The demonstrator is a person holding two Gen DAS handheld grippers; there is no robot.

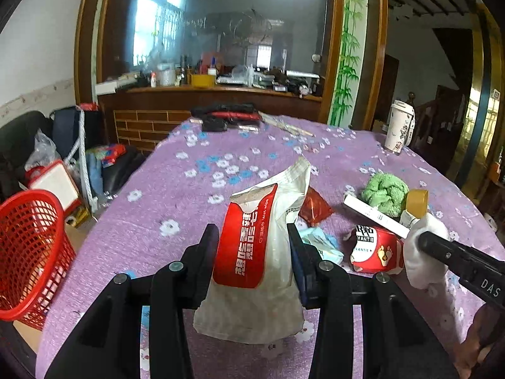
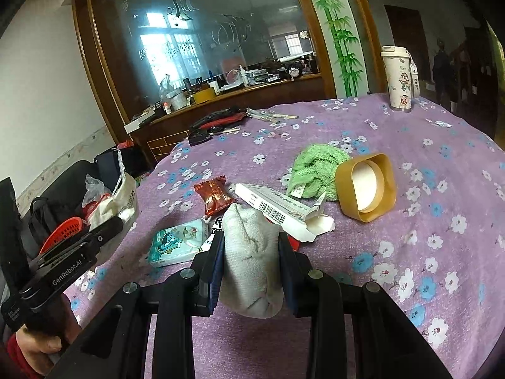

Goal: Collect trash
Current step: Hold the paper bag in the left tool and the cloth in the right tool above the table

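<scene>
Currently the left gripper (image 1: 252,246) grasps a red-and-white wet wipe packet (image 1: 258,246), raised above the purple floral tablecloth (image 1: 176,195); the right gripper (image 2: 251,252) is clenched on a white sock (image 2: 249,252). Ahead lie a tissue pack (image 2: 176,243), red candy wrapper (image 2: 214,197), barcoded box (image 2: 277,210), green towel (image 2: 315,170) and tan container (image 2: 366,186). A red basket (image 1: 28,252) stands past the table's left edge. Legible: "Wet wipe".

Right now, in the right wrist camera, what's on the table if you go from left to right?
Tissue pack → red candy wrapper → white box → green cloth → tan tape roll. The right gripper holds a white sock in front.
</scene>
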